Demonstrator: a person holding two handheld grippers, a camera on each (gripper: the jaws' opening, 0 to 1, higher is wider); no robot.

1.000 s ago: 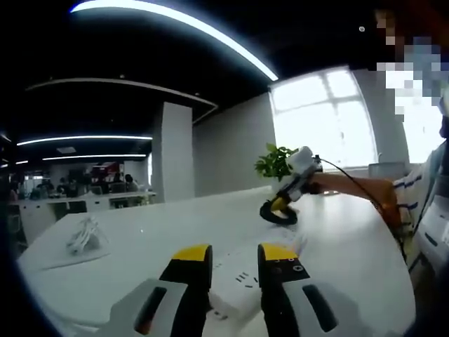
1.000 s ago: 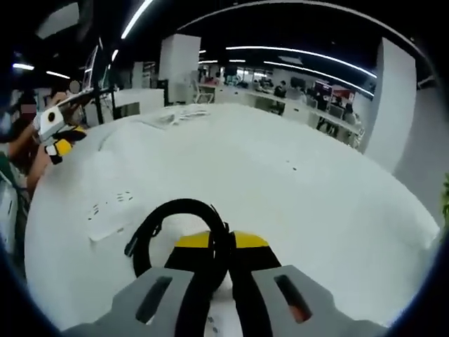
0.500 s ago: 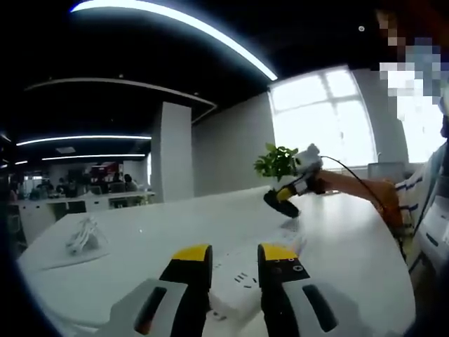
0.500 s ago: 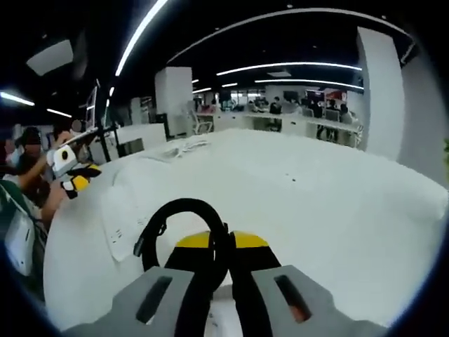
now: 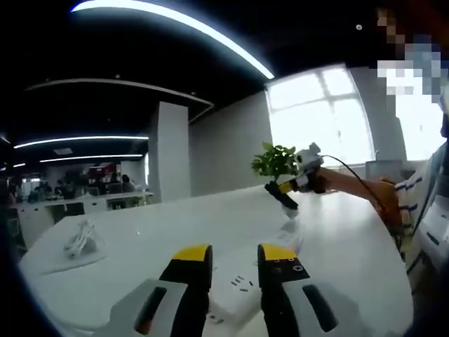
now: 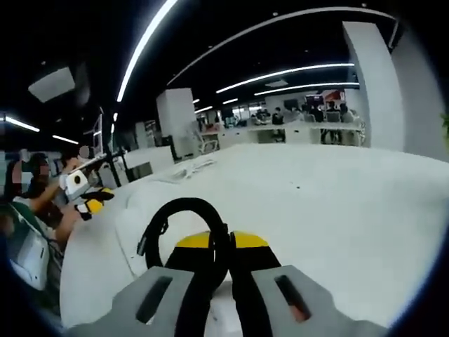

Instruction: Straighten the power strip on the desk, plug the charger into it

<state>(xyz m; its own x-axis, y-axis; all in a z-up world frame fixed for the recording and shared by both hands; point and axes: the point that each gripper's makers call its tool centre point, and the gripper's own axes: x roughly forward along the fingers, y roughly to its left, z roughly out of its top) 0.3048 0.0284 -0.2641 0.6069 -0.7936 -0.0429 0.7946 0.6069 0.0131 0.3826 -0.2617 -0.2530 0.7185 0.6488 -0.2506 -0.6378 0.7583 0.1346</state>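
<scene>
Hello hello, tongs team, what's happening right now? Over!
Right tongs shut on black charger cable, held above the desk. Left tongs open over white power strip. Charger not yet plugged in. Nothing blocking.

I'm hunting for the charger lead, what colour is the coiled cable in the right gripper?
Black; the cable shows best in the right gripper view.

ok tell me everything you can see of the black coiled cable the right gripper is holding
The black coiled cable is a thin, rubbery-looking cord bound into one round loop, with a small tie or end piece on its left side. The right gripper clamps it between its yellow-tipped jaws, the loop standing upright above them. In the left gripper view it hangs lifted above the white desk, touching only the gripper. No plug or charger body can be made out.
</scene>
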